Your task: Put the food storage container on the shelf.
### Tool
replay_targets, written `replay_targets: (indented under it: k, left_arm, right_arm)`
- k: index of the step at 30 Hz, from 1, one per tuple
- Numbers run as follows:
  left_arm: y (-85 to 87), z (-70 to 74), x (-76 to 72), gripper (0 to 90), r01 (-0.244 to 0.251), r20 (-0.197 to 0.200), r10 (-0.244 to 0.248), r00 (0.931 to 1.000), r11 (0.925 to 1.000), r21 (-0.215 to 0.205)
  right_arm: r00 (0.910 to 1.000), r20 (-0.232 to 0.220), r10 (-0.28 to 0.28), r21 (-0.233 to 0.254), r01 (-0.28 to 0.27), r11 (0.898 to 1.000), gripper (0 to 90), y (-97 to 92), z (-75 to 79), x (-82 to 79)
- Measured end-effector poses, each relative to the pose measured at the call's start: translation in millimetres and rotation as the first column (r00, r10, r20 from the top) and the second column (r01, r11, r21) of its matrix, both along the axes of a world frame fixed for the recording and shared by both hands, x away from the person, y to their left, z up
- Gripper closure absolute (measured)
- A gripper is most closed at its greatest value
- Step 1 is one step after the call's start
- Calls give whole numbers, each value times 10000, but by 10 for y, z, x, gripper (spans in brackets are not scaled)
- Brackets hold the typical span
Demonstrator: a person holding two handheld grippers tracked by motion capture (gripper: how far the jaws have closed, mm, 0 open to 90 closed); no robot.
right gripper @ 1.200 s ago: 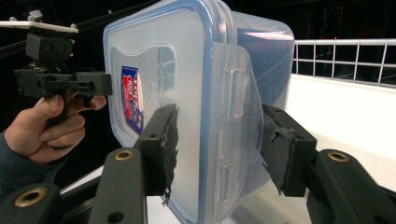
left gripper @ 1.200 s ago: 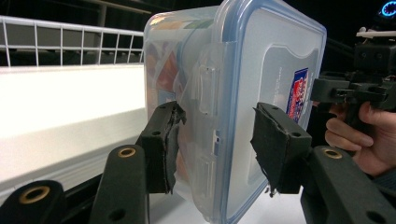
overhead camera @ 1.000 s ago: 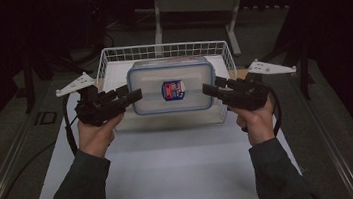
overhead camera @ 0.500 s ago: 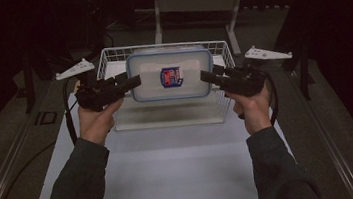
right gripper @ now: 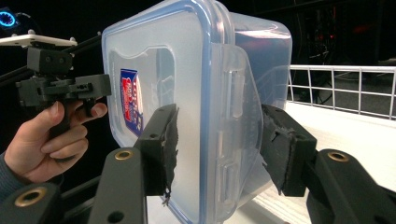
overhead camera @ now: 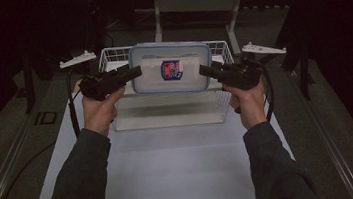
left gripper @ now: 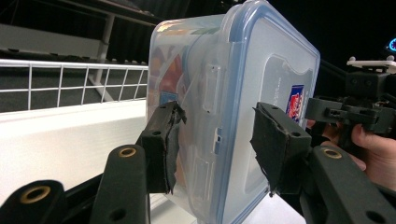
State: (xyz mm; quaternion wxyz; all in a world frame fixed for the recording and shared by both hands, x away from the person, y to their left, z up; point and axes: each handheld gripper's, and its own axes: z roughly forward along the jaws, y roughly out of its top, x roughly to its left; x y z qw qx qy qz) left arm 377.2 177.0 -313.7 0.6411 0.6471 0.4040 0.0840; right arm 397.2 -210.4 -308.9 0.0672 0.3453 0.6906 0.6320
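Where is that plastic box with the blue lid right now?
In the high view the box is held in the air mid-table between the left gripper and right gripper, just above the white wire basket.

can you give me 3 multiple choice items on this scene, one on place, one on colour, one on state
1. Where is the box?
A. flat on the table
B. in the air by the basket
C. on the floor

2. What colour is the box's lid rim?
A. blue
B. red
C. green

3. How do the tongs stand?
A. both free
B. one grips
C. both grip the box

Answers: 1 B, it hangs between left tongs and right tongs; 2 A, the rim looks blue; 3 C, each pair clamps a short side.
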Motion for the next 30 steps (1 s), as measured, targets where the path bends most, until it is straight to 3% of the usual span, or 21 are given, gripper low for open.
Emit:
replay_targets:
  k: [15,21,30]
  left_arm:
    - [0,-159,168,515,-78,-553,79,9984,10000,8]
    - [4,-206,217,514,-141,-848,153,9963,9998,143]
    - [1,-238,247,511,-362,-1008,336,9943,9990,-244]
  right_arm:
    - [9981,-600,-139,-201,127,9997,484,17,-112,183]
    - [9941,-1077,-156,-255,129,9996,482,31,-184,247]
    - [9881,-1512,-291,-30,289,9996,480,38,-188,316]
